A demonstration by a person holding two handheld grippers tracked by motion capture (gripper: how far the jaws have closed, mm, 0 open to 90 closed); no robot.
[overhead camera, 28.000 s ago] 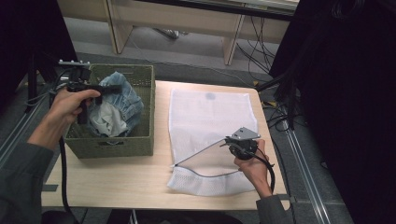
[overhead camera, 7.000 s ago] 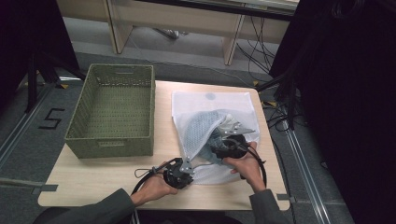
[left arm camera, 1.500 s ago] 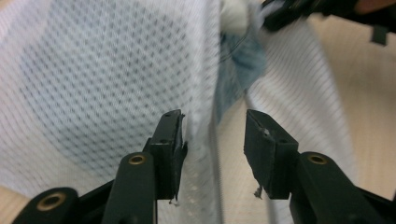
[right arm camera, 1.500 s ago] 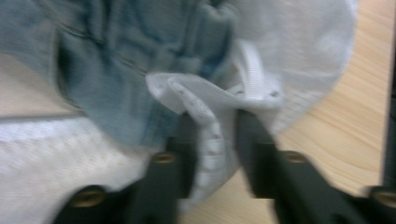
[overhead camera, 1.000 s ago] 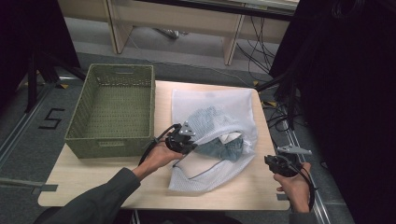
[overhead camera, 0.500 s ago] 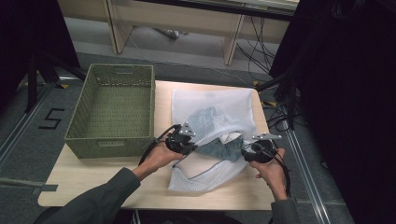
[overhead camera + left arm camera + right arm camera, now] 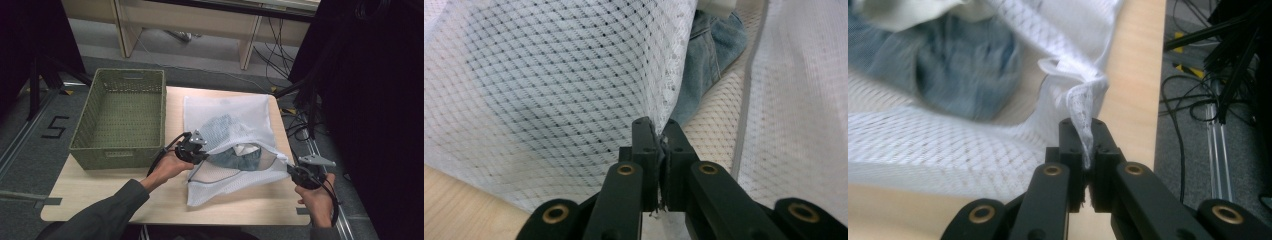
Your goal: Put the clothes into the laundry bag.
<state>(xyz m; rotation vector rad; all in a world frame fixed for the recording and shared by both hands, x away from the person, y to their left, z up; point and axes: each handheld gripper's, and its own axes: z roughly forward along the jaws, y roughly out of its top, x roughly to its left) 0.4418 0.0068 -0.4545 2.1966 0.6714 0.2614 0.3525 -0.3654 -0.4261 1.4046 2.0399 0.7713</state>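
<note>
On the wooden table [image 7: 100, 200] the mesh bag [image 7: 235, 120] lies between both grippers — left gripper [image 7: 196, 150] and right gripper [image 7: 300, 172] each clamped on its opening edge, stretched sideways.

Dim, soft overhead light; dark surroundings; gripper views blurred close up, mild grain.

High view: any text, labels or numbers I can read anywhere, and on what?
"5": a black number on the grey floor, left of the green basket.
Pale label on the basket's front wall: too small to read.
Mesh laundry bag: no text seen.
</note>
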